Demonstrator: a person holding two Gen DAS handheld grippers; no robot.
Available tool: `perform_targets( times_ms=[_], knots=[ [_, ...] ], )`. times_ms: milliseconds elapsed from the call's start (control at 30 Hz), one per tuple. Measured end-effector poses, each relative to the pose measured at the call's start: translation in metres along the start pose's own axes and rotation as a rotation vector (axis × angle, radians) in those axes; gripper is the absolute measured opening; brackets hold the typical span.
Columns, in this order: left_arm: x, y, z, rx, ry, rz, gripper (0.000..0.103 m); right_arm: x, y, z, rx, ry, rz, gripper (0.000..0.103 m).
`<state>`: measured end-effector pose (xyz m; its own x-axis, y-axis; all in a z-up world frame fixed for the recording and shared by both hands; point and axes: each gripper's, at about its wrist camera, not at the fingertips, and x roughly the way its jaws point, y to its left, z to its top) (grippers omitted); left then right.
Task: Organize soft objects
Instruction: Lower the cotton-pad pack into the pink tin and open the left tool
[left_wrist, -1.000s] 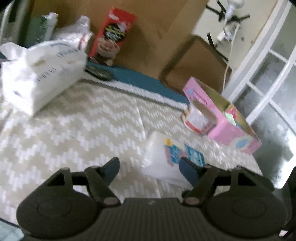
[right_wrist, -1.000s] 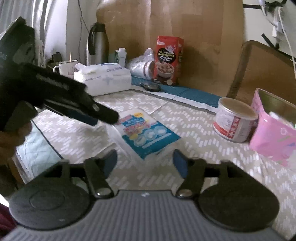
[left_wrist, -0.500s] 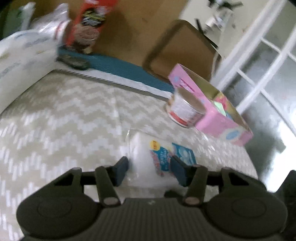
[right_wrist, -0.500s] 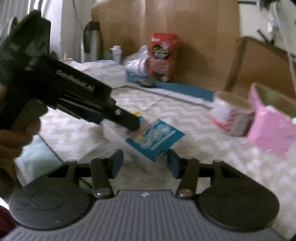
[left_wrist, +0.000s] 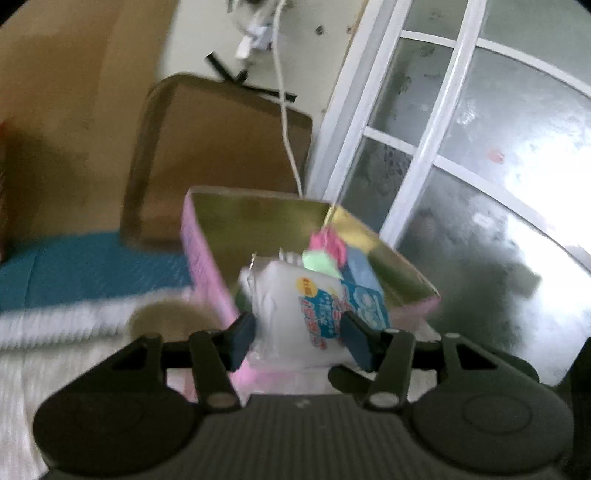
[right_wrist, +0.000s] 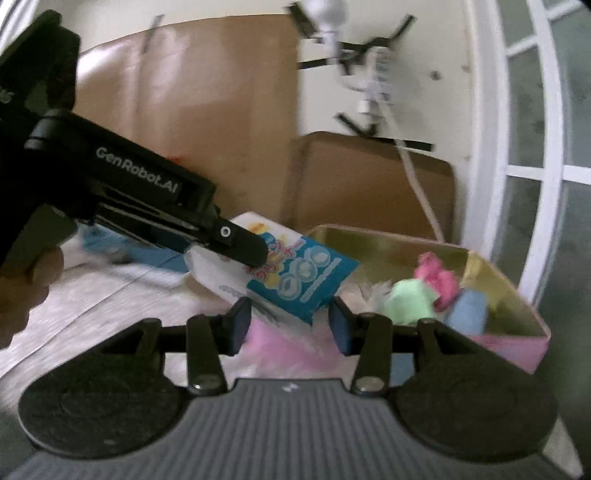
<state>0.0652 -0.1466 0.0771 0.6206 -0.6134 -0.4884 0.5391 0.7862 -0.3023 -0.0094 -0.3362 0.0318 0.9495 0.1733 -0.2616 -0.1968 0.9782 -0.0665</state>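
Frosted window panes (left_wrist: 480, 155) with white bars stand behind and to the right of my left tool (left_wrist: 297, 334). My left tool is pinching a soft white packet (left_wrist: 295, 306) with blue and pink print. Its blue end points away from me, toward the pink box (left_wrist: 207, 258). I hold the packet up, just above the near edge of the box. Inside, the box looks shiny gold. Soft pink, green and blue lumps (right_wrist: 428, 291) lie in it. My right tool (right_wrist: 290, 325) sits just under the packet's blue corner, its jaws partly spread with nothing between them. Below is the white zigzag cloth (right_wrist: 85, 295) on the bench.
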Motion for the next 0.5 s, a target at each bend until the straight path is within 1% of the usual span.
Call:
perform_targets(
  times_ms=[33,67,100,133,167,200,267,300,333,367,400,500],
  knots=[
    [0.012,-0.005,0.011,0.012,-0.009,0.008,0.056,0.014,-0.012,0.005,0.016,0.003,-0.019,0.049],
    [0.023,-0.009,0.02,0.028,-0.016,0.023,0.065,0.026,-0.02,0.008,0.02,0.002,-0.046,0.05],
    [0.037,-0.011,0.029,0.043,-0.023,0.046,0.067,0.041,-0.027,0.011,0.015,0.001,-0.082,0.05],
    [0.051,-0.012,0.037,0.051,-0.023,0.069,0.067,0.061,-0.03,0.014,0.007,0.012,-0.129,0.052],
    [0.067,-0.014,0.045,0.057,-0.013,0.099,0.067,0.079,-0.033,0.015,-0.002,0.041,-0.158,0.055],
    [0.084,-0.015,0.051,0.065,0.0,0.139,0.066,0.096,-0.038,0.014,-0.004,0.068,-0.188,0.055],
    [0.106,-0.016,0.057,0.073,0.022,0.204,0.064,0.112,-0.047,0.009,0.023,0.11,-0.249,0.055],
    [0.111,-0.015,0.058,0.069,0.028,0.223,0.064,0.11,-0.051,0.006,0.056,0.116,-0.248,0.055],
    [0.111,-0.014,0.056,0.054,0.031,0.226,0.065,0.102,-0.054,0.003,0.099,0.1,-0.222,0.055],
    [0.106,-0.012,0.054,0.041,0.026,0.201,0.065,0.093,-0.055,0.0,0.129,0.081,-0.201,0.055],
    [0.097,-0.011,0.05,0.04,0.016,0.176,0.065,0.085,-0.052,-0.003,0.138,0.069,-0.2,0.055],
    [0.069,-0.008,0.036,0.062,-0.018,0.157,0.065,0.056,-0.04,-0.011,0.162,0.015,-0.192,0.055]
  ],
)
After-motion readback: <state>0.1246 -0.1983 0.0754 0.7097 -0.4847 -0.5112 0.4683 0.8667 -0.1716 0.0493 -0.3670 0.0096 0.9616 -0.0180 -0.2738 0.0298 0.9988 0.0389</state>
